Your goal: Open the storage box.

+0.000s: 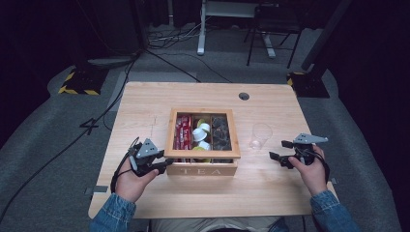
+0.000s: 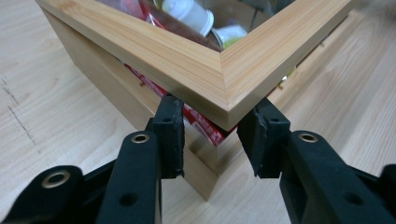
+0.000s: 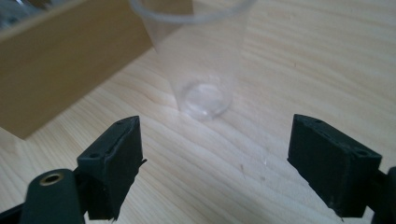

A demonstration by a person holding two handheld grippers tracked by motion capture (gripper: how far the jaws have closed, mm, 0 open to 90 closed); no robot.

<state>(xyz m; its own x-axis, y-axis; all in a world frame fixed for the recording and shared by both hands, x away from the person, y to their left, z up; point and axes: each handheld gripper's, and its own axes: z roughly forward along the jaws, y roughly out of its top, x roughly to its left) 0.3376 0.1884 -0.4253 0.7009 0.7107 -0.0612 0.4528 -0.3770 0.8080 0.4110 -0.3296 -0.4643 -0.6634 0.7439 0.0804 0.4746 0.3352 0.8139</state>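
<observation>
Wooden and glass-lidded, the tea box [image 1: 203,169] with sachets and pods sat mid-desk [image 1: 145,101], its lid's near-left corner [image 2: 224,88] raised slightly off the base. The left tool [image 2: 210,135] had its pads clamped on that lid corner. The right tool [image 3: 215,163] stood wide open, holding nothing, near a clear plastic cup [image 3: 201,70] standing upright just right of the box.
</observation>
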